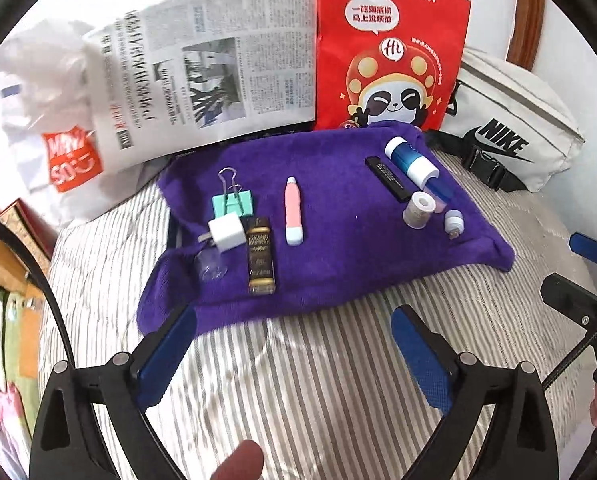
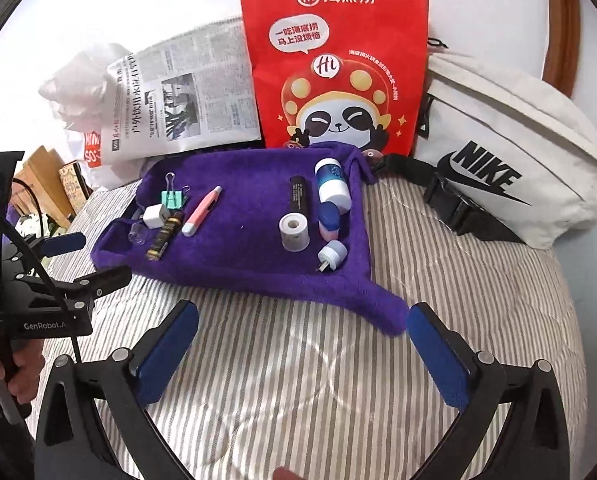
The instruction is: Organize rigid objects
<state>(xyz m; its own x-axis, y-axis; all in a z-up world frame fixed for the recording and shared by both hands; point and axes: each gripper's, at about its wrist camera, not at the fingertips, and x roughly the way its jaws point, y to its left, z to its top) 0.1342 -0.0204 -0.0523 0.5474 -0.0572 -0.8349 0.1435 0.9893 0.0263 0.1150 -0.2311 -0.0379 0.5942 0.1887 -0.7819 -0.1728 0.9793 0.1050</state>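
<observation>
A purple towel (image 1: 338, 248) (image 2: 250, 248) lies on the striped bed. On its left side are a green binder clip (image 1: 233, 202) (image 2: 174, 197), a white charger cube (image 1: 227, 234) (image 2: 156, 216), a black-gold bar (image 1: 261, 260) (image 2: 164, 236), a clear cap (image 1: 212, 266) and a pink pen (image 1: 294, 210) (image 2: 201, 211). On its right are a black stick (image 1: 388, 178) (image 2: 300, 196), a blue-white bottle (image 1: 410, 158) (image 2: 332, 184), a tape roll (image 1: 418, 209) (image 2: 295, 232) and a small plug (image 1: 453, 224) (image 2: 332, 256). My left gripper (image 1: 294, 338) and right gripper (image 2: 304, 332) are open and empty, near the towel's front edge.
A red paper bag (image 1: 390, 48) (image 2: 334, 68), a newspaper (image 1: 202, 68) (image 2: 186, 96), a white plastic bag (image 1: 46, 120) and a white Nike pouch (image 1: 514, 136) (image 2: 514, 160) stand behind the towel. Wooden furniture (image 1: 2, 248) is at the left. The striped bedding (image 2: 298, 392) spreads in front.
</observation>
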